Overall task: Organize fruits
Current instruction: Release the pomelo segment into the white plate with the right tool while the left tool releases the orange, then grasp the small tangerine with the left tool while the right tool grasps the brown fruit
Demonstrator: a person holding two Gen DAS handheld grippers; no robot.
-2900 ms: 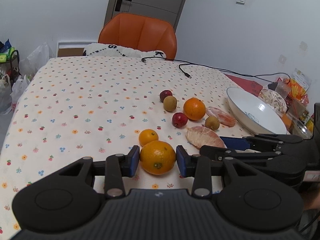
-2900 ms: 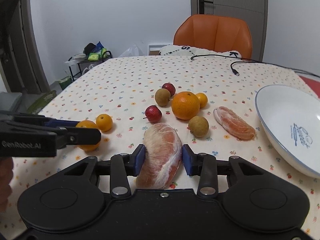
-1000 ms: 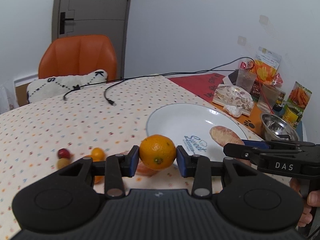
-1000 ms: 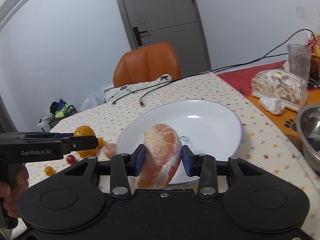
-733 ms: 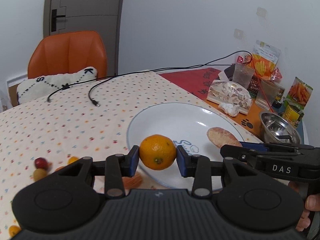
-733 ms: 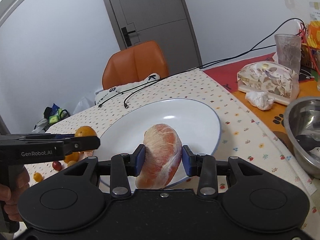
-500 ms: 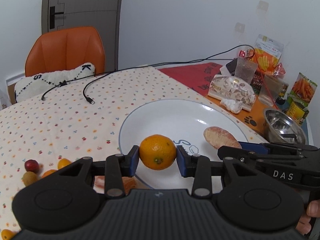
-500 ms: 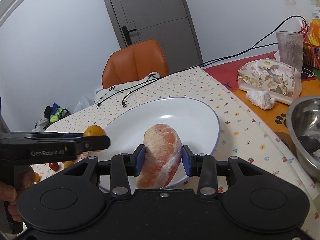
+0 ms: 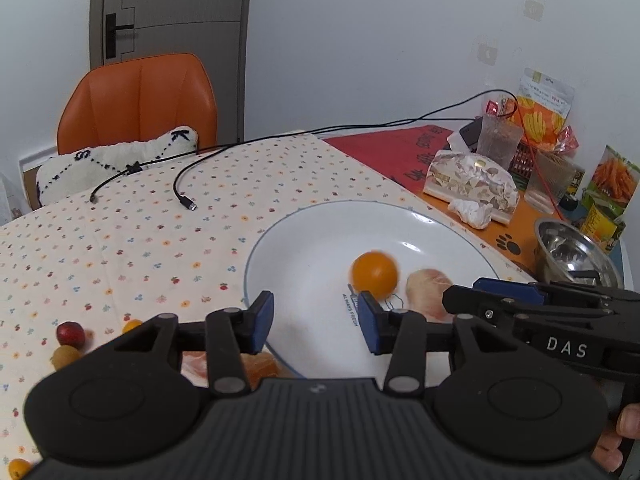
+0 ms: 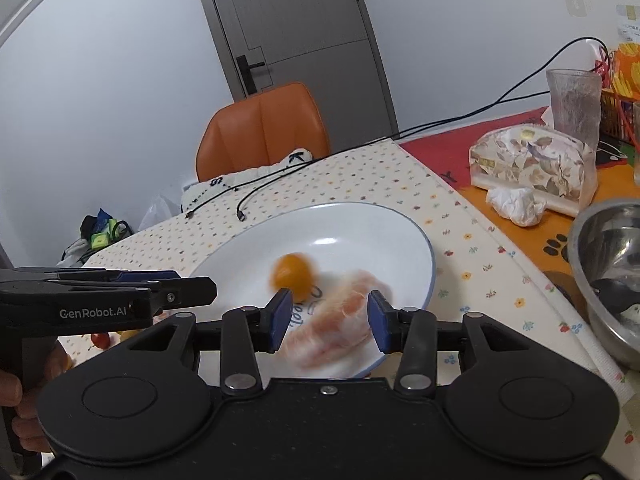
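Both my hand-held grippers are spread and empty: left hand-held gripper (image 9: 316, 326), right hand-held gripper (image 10: 329, 320). The orange (image 9: 374, 274) and pomelo segment (image 10: 340, 334) lie in the plate (image 9: 280, 240). Remaining fruit, including a red one (image 9: 70, 334), lies on the worktop to my left, nearer the left one.

White lettering "DAS" stands on the black side of the right tongs (image 9: 464, 300), seen from the left wrist view. White lettering "GenRobot.AI" stands on the black side of the left tongs (image 10: 200, 292), seen from the right wrist view. Dark print on the floor of the white plate (image 9: 304, 240), just ahead of the left tongs' fingertips, is only partly legible; the lower line appears to read "ALWAYS FRESH". Black letters "S" and "K" mark the white cushion (image 9: 116, 160), far beyond the tongs.
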